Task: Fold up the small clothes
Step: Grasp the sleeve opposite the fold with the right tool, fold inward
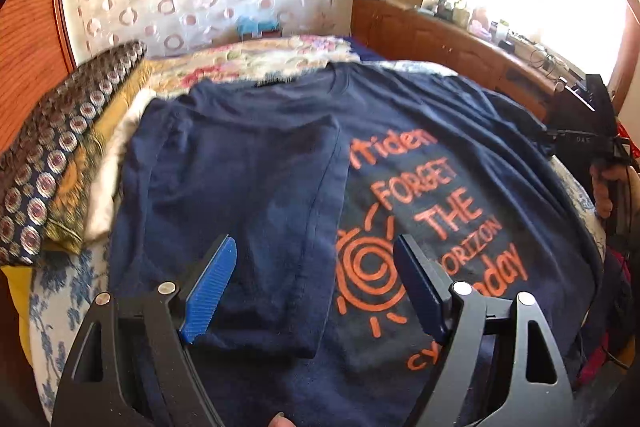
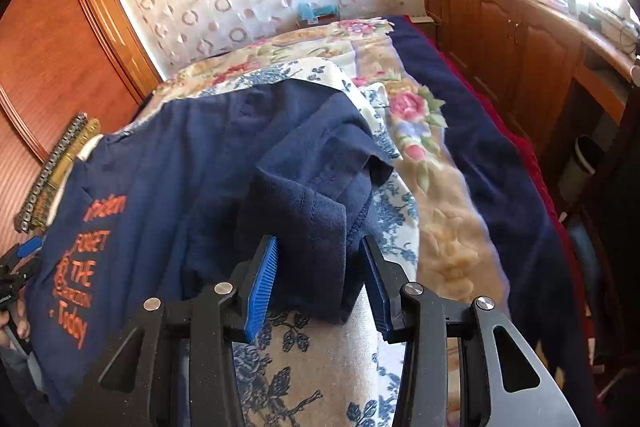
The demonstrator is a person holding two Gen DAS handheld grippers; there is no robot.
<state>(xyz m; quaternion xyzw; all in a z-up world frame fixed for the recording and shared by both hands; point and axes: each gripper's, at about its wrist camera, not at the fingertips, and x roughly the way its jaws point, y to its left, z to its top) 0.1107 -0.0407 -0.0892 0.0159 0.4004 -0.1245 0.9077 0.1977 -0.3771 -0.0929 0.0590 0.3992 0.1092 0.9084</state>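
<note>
T-shirt (image 1: 288,163): navy with orange print, spread on the bed (image 2: 448,235), its left side folded over the front.
Left gripper (image 1: 316,287): fingers apart, above the shirt.
Right gripper (image 2: 320,283): fingers apart around a bunched fold, seemingly unclamped.

My left gripper (image 1: 316,291) hovers over the navy cotton T-shirt (image 1: 256,187) on the floral-covered bed (image 2: 448,195); patterned pillows (image 1: 60,155) lie left.
</note>
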